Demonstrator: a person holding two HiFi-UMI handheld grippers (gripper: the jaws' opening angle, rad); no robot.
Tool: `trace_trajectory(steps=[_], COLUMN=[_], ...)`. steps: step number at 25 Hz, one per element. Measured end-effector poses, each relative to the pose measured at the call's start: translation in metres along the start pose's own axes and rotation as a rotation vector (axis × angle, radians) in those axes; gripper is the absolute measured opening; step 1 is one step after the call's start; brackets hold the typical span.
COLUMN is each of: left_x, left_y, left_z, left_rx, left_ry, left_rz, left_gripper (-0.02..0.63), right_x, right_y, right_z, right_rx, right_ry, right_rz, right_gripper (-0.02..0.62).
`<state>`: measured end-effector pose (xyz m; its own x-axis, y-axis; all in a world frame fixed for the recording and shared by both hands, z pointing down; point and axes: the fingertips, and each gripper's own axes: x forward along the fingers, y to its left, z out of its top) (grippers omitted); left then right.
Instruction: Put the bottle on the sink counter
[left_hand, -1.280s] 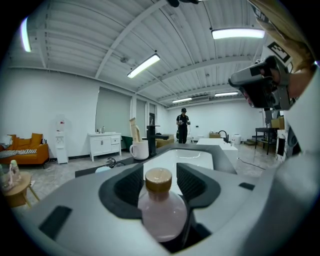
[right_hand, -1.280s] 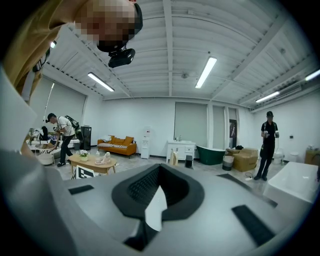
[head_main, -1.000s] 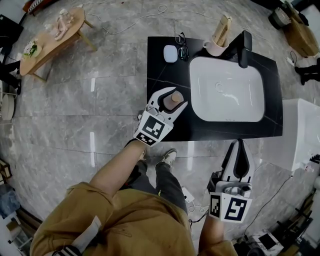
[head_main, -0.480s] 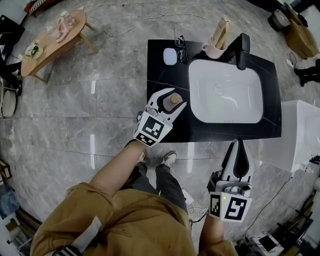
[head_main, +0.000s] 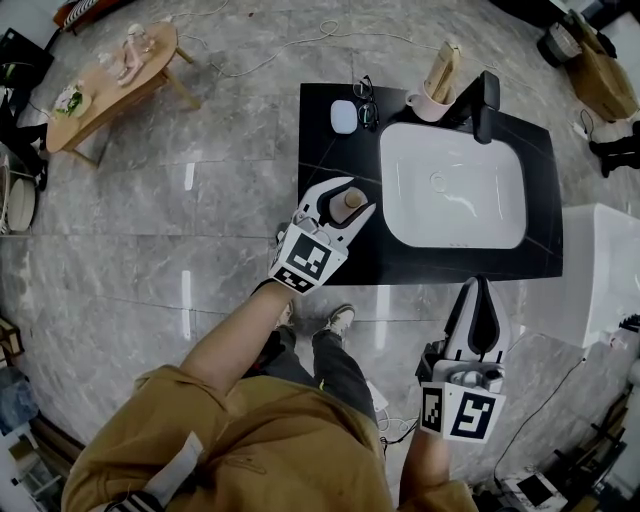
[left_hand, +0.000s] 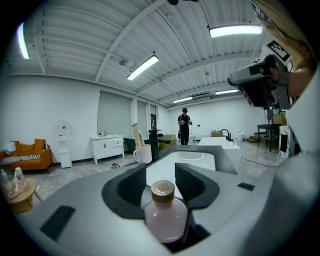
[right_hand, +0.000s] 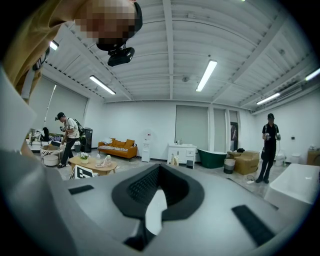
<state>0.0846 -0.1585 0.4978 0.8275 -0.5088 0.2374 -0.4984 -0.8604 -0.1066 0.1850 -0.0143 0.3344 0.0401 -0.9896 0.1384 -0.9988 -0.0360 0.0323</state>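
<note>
My left claw (head_main: 360, 194) sits wide around the pink bottle (left_hand: 165, 212). Its jaws have just been closing a little, pads clear of the glass. The bottle stands upright on the black bench (head_main: 330, 160), left of the basin (head_main: 452, 190). My right claw (head_main: 481, 285) is pinched together, empty, by the bench's front edge.

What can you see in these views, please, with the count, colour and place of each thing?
sink counter: 1, black, centre of the floor
basin: 1, white, set in the counter
faucet: 1, black, behind the basin
mug: 1, pale, holding wooden sticks, beside the faucet
glasses: 1 pair, dark, counter's back left
small case: 1, white, next to the glasses
bottle: 1, pale pink with tan cap, counter's left edge
wooden table: 1, tan, far left
left gripper: 1, white, jaws have just been closing slightly, but apart around the bottle
right gripper: 1, white, jaws together, empty, before the counter
</note>
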Motion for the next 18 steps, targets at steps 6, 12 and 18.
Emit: trace_trajectory(steps=[6,12,18], left_x=[-0.005,-0.012,-0.017], left_y=[0.003,0.007,0.009], left_z=[0.008,0.019,0.023], left_rx=[0.013,0.033,0.037], left_ry=[-0.002,-0.008,-0.007], left_rz=[0.012,0.03,0.047], left_gripper=[0.172,0.127,0.092], right_x=[0.001,0.003,0.004], right_y=[0.001,0.003,0.005], right_z=[0.004,0.011,0.013], right_rx=[-0.001,0.0,0.001], right_ry=[-0.013,-0.028,-0.036], right_rz=[0.007,0.018,0.029], right_gripper=[0.003,0.003,0.003])
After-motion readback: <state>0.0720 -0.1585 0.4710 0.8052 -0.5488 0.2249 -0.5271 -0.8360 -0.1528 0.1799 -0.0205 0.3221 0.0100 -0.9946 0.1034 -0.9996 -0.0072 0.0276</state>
